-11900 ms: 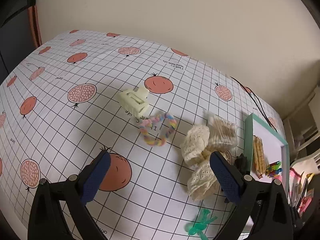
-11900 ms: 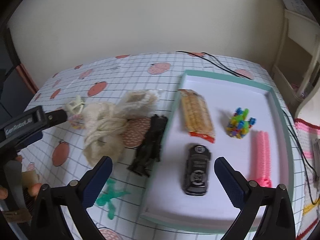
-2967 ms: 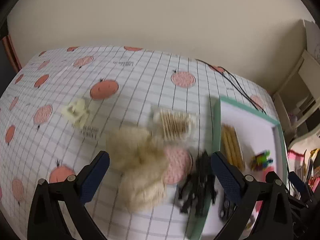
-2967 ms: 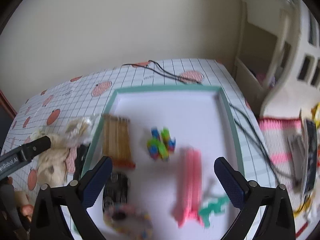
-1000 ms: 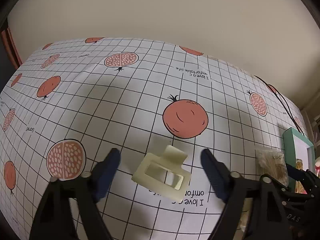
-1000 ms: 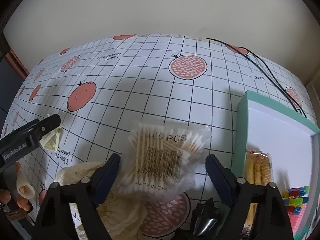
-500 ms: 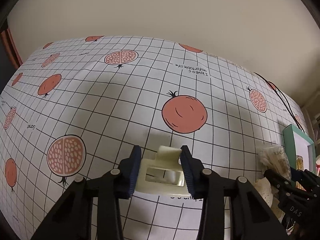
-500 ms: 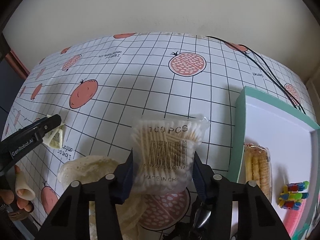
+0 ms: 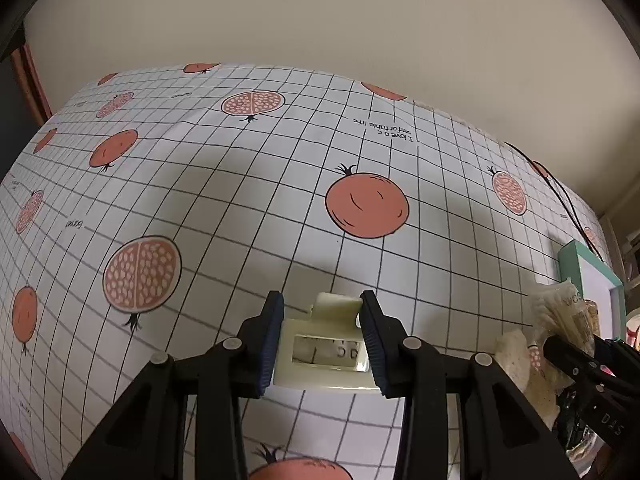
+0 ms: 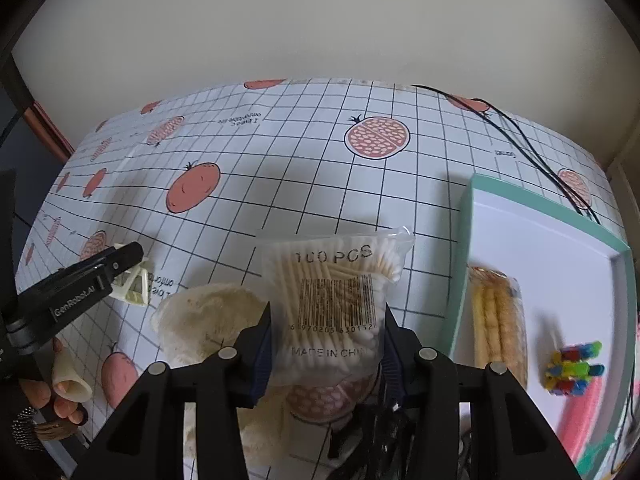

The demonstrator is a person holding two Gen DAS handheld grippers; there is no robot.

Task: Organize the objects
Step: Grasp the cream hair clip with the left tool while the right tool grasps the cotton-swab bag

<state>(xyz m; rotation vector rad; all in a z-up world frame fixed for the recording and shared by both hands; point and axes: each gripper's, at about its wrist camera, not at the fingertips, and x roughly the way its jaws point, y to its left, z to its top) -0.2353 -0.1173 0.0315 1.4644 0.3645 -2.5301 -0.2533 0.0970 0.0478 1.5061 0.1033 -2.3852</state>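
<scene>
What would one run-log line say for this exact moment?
left gripper: shut on hair claw clip | right gripper: shut on cotton swab bag | tray: right of bag

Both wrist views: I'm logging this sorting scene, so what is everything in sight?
hair claw clip: one, cream, between left tongs
cotton swab bag: one, clear, between right tongs
lace cloth: one, cream, left of bag
tray: one, teal rim, right
biscuit pack: one, tan, in tray
block toy: one, multicoloured, in tray
pink item: one, in tray
cable: black, far right
tablecloth: one, pomegranate grid
left tongs: black
right tongs: black
</scene>
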